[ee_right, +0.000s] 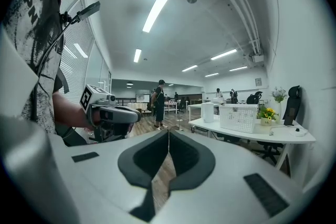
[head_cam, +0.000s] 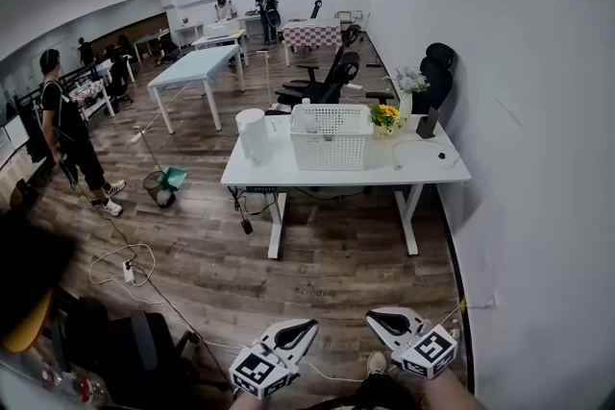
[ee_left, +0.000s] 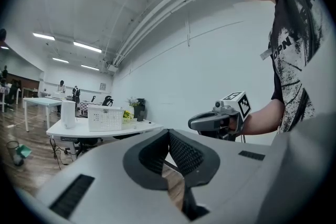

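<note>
In the head view the left tool (head_cam: 306,329) and the right tool (head_cam: 377,319) sit low at the bottom edge, side by side above the wooden floor (head_cam: 327,269), their tips turned toward each other and well apart from the white bench (head_cam: 432,170) ahead. On that bench stand a white perforated basket (head_cam: 331,137), a white paper roll (head_cam: 252,134) just to its left, and a pot of yellow flowers (head_cam: 385,117) just to its right; a black office chair (head_cam: 327,82) stands behind it, and a person in dark clothes (head_cam: 72,134) stands far off at the left. In the left gripper view the left tool (ee_left: 169,131) has its jaws brought together at the tips with nothing between them; the right tool (ee_left: 202,122) shows beyond, held in a hand, and the bench (ee_left: 131,128) with the basket (ee_left: 105,118) lies far off at the left. In the right gripper view the right tool (ee_right: 168,131) likewise has its jaws pressed together and empty; the left tool (ee_right: 126,114) shows at the left, and the bench (ee_right: 283,135) with basket (ee_right: 238,118) stands away at the right.
</note>
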Motion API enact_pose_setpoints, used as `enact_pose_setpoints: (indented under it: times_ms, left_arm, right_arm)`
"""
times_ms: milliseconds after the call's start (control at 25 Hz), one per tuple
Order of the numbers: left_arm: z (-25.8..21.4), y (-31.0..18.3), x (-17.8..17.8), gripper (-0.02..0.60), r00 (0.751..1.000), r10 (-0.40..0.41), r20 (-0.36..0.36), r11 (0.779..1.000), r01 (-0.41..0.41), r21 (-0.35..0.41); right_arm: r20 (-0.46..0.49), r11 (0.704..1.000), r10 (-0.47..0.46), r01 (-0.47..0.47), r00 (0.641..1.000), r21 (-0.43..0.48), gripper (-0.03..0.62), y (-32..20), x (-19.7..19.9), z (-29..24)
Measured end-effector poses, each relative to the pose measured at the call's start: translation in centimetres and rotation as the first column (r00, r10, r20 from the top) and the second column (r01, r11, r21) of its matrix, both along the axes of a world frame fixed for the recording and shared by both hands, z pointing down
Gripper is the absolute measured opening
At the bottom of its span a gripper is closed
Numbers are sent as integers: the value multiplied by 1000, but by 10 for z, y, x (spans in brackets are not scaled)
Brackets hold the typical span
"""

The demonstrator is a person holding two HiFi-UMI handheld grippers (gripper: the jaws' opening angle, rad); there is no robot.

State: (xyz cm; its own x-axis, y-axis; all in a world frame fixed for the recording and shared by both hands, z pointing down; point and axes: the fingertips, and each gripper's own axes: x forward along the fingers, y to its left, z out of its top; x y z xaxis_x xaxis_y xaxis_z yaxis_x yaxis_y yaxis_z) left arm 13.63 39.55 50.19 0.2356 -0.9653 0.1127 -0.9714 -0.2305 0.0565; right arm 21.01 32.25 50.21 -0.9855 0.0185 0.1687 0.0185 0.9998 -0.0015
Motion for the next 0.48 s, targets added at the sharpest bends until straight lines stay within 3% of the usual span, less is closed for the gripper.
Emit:
enact_pose_setpoints:
  times_ms: [480]
  left_arm:
    - [5,-49,-21,11,1000,6,-10,1000,-6,-5]
  right_arm:
    - [-30,1000,-19,19,999,-6,23,-29,-23,6]
